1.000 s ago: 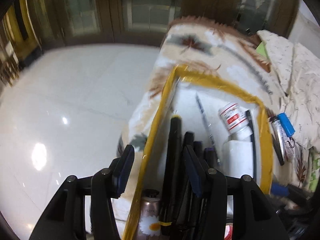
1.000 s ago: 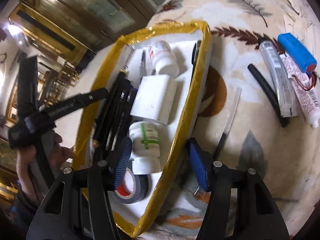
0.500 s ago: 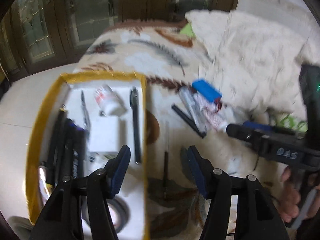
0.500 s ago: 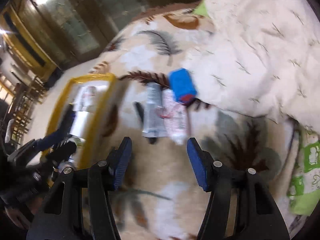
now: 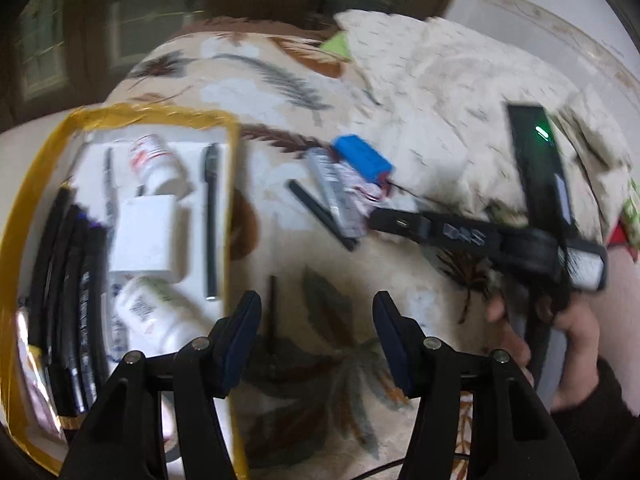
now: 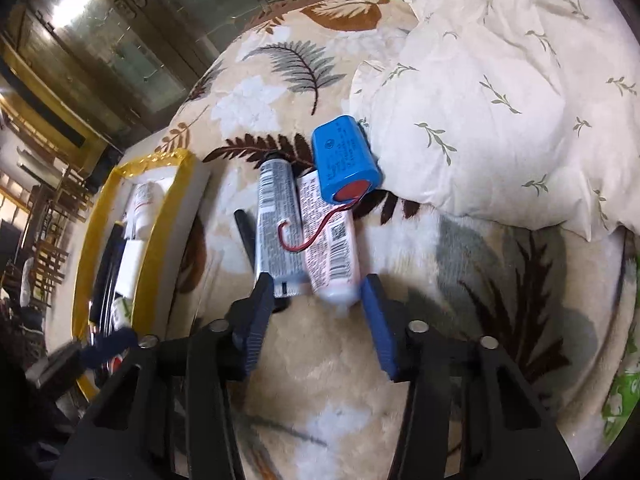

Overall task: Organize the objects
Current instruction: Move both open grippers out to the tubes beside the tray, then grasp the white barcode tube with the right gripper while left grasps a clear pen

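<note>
Yellow-taped box, bottles, pens

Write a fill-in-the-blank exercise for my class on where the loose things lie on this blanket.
1. The blue battery pack trails a ____ wire.
2. The box is edged with ____ tape.
3. The jaws of the right gripper are ____.
4. The grey tube lies ____ the box.

Missing words: red; yellow; open; outside
</note>
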